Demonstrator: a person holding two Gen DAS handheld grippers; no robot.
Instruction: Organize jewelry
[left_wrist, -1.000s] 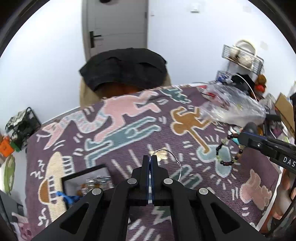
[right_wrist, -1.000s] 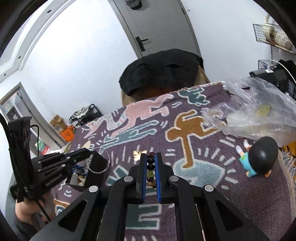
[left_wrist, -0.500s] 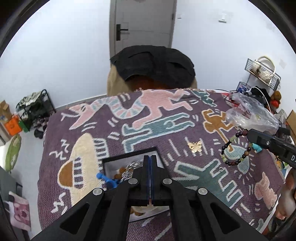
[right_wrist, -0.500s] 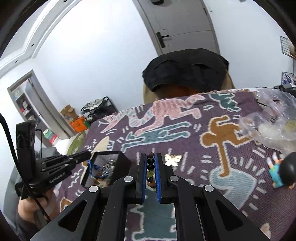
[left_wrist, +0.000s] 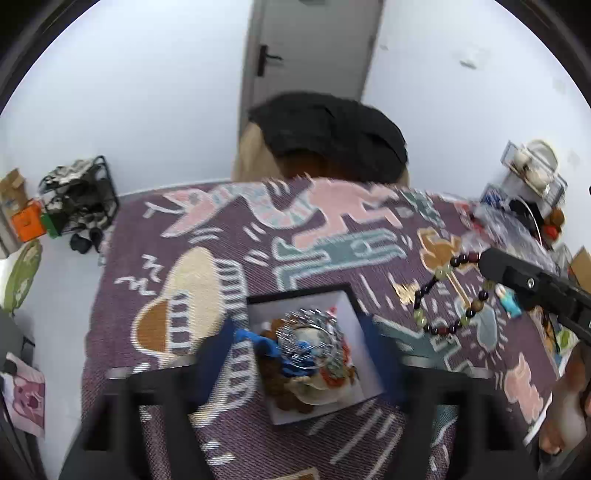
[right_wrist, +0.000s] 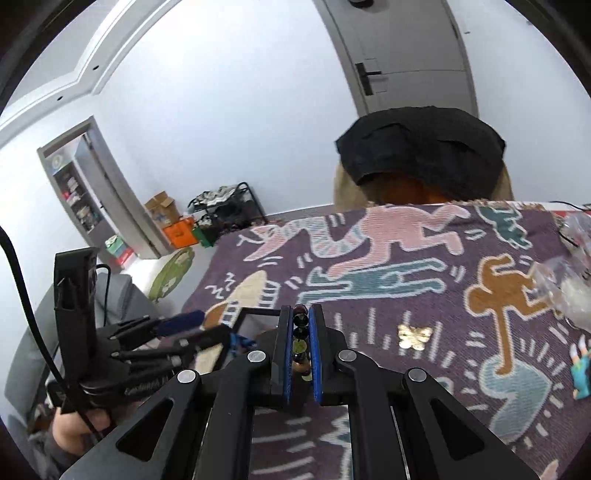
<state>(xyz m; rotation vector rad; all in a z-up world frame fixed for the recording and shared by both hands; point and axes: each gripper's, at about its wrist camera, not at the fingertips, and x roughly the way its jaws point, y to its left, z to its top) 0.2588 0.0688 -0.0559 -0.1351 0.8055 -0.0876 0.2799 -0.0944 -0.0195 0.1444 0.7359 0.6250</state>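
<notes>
Now the left gripper (left_wrist: 299, 354) has just been opening, empty, over the black-rimmed jewelry box (left_wrist: 351, 295), while the right gripper (right_wrist: 300, 332) clamps the dark-and-green beaded bracelet (left_wrist: 448, 291), probably boxed next.

Purple woven cloth (left_wrist: 236, 435) w/ pink, teal, orange & cream figures; black-rimmed white box (left_wrist: 364, 354); bead bracelet (left_wrist: 448, 291) in dark red, pale green; black claws w/ blue pads (right_wrist: 315, 363); gold butterfly (right_wrist: 413, 336).

One jewelry box (left_wrist: 352, 306); one bead bracelet (left_wrist: 448, 295); one butterfly clip (right_wrist: 413, 336); two grippers
</notes>
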